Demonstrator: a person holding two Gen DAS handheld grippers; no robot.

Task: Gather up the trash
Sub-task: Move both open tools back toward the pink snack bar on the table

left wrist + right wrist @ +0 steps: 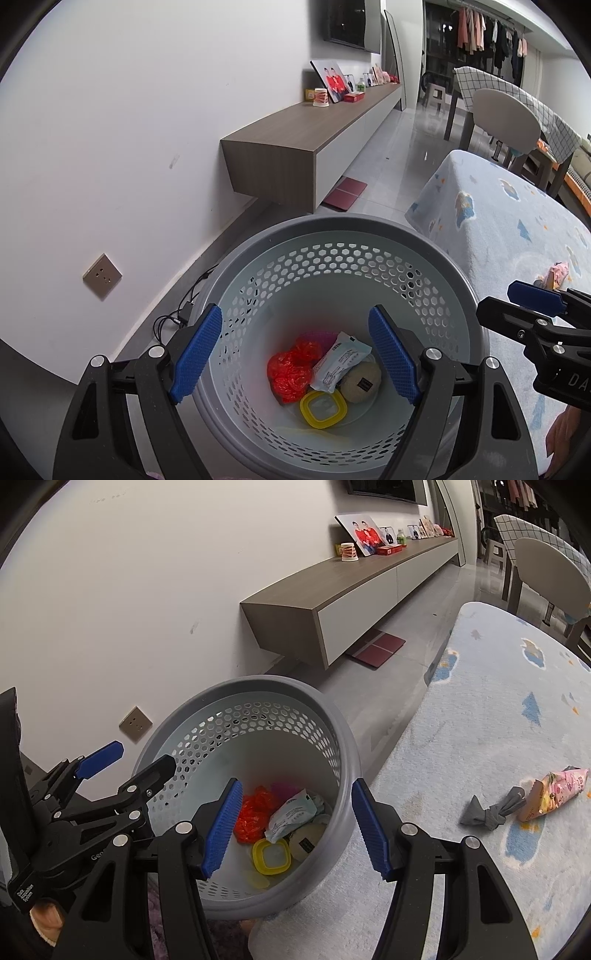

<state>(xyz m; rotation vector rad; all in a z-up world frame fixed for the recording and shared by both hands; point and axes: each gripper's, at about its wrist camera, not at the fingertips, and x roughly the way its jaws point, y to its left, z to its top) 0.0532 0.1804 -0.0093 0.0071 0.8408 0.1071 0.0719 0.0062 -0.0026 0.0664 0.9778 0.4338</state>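
White wall (129, 110), floating wood cabinet (295, 147), tiled floor (399, 147).

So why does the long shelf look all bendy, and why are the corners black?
Left wrist view: the fisheye lens curves the shelf and the wall, and blacks out the corners. Right wrist view: same bend on the shelf; the basket looks tilted and the picture's edges go soft.

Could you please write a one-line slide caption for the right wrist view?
Open right claw above grey basket of trash; pink wrapper waits on the rug.
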